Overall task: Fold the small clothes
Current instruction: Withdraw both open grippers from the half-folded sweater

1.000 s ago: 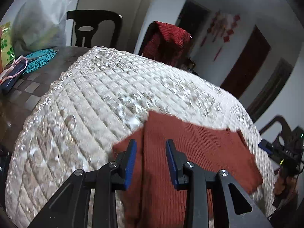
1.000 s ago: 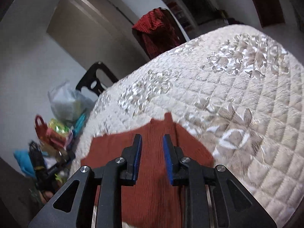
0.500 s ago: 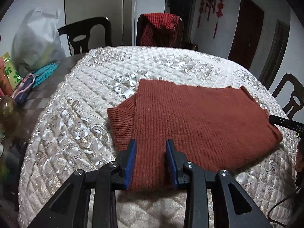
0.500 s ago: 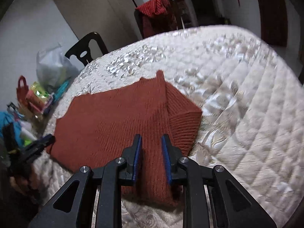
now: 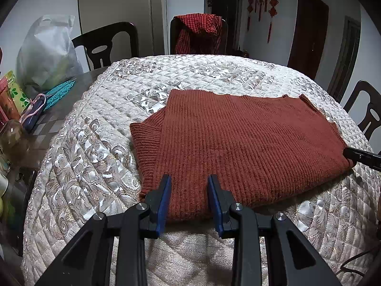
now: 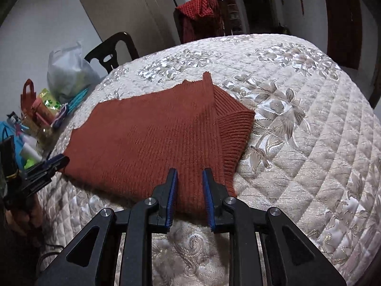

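Sweater folded flat on the quilted surface, a hand-held gripper at each near corner.

Left wrist view: the rust-red knit sweater (image 5: pixel 238 143) lies on the quilted cover (image 5: pixel 95 155); the left hand-held gripper (image 5: pixel 189 200) pinches its near edge between narrow jaws. Right wrist view: the right hand-held gripper (image 6: pixel 189 196) grips the sweater's (image 6: pixel 154 143) near hem, jaws narrow; the left one (image 6: pixel 51 164) shows at the far corner.

A shiny cream quilted cloth (image 5: pixel 100 143) covered the table. At the far side stood a dark wooden chair (image 5: pixel 107 43) and a red checked cloth (image 5: pixel 198 27) hung over another. A grey plastic bag (image 5: pixel 45 54) sat far left.
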